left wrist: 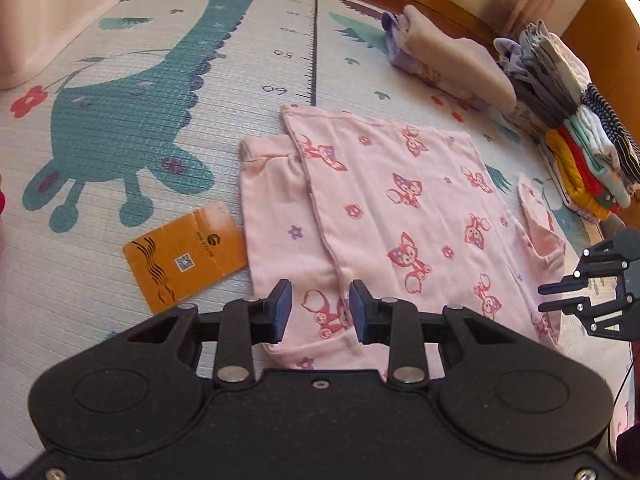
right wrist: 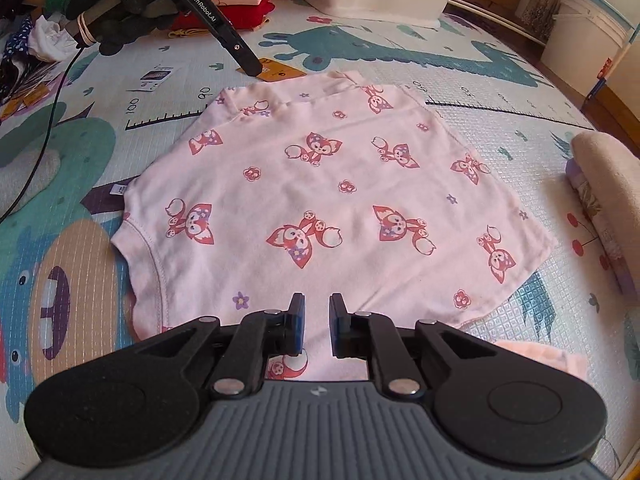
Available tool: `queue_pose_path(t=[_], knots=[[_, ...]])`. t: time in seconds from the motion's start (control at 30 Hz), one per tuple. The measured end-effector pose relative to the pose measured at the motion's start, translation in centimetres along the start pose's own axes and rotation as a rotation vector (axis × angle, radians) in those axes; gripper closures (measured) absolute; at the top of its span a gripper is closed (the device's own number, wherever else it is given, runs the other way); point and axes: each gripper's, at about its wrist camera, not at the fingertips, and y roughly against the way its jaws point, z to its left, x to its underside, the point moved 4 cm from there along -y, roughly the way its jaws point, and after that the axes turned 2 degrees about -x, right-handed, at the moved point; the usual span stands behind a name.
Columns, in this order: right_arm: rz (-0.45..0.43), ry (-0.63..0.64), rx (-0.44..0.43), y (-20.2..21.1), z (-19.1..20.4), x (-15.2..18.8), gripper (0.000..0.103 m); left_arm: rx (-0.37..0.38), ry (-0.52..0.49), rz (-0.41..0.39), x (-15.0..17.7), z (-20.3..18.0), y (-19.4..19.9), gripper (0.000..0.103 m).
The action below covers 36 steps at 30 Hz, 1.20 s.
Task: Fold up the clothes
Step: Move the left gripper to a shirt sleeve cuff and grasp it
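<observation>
Nearest, the left claw (left wrist: 320,312) hangs spread over the near edge of the pink fox-print garment (left wrist: 400,200), pinching nothing. The right claw (right wrist: 317,326) hovers likewise parted above the same garment (right wrist: 320,200), which lies flat on the play mat (left wrist: 140,80). An orange card (left wrist: 186,252) lies at nine o'clock; folded stacks (left wrist: 580,152) wait at two o'clock.

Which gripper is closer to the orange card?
Left. The left gripper hovers over the pink shirt edge right beside the orange card; the right gripper is at the shirt's opposite side.
</observation>
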Motion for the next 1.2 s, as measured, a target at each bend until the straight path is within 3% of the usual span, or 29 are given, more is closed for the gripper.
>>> queue_pose_path(t=[0.1, 0.27, 0.4, 0.47, 0.5, 0.73, 0.87, 0.97, 1.0, 1.07, 1.1, 1.2], knots=[[0.013, -0.019, -0.01, -0.7, -0.3, 0.0, 0.08, -0.024, 0.028, -0.007, -0.9, 1.0, -1.1, 0.073], [0.042, -0.023, -0.037, -1.6, 0.1, 0.5, 0.08, -0.065, 0.078, 0.052, -0.4, 1.7, -2.4, 0.073], [0.054, -0.036, -0.059, -1.9, 0.2, 1.0, 0.079, -0.046, 0.134, 0.071, 0.6, 1.7, -2.2, 0.073], [0.048, -0.045, -0.07, -2.0, 0.0, 1.1, 0.079, -0.046, 0.123, 0.07, 0.7, 1.4, -2.2, 0.103], [0.048, -0.051, -0.075, -2.0, -0.2, 1.0, 0.078, -0.045, 0.111, 0.058, 0.4, 1.0, -2.0, 0.103], [0.047, -0.068, -0.083, -2.2, -0.6, 0.7, 0.076, 0.007, -0.205, -0.034, -1.9, -7.9, -0.9, 0.103], [0.048, -0.077, -0.084, -2.2, -0.6, 0.7, 0.076, 0.054, -0.416, -0.019, -0.7, -13.9, -2.9, 0.103], [0.048, -0.079, -0.087, -2.2, -0.7, 0.7, 0.076, 0.075, -0.544, 0.036, 1.1, -16.6, -5.1, 0.103], [0.047, -0.081, -0.088, -2.1, -0.7, 0.7, 0.075, 0.102, -0.568, 0.06, 1.8, -17.1, -5.5, 0.1], [0.045, -0.083, -0.091, -2.1, -0.8, 0.7, 0.075, 0.132, -0.587, 0.076, 2.5, -17.6, -5.6, 0.068], [0.044, -0.085, -0.093, -2.1, -0.8, 0.7, 0.075, 0.141, -0.585, 0.07, 2.5, -17.6, -5.3, 0.063], [0.04, -0.088, -0.097, -2.1, -1.1, 0.8, 0.074, 0.169, -0.523, 0.064, 1.6, -16.9, -4.7, 0.062]])
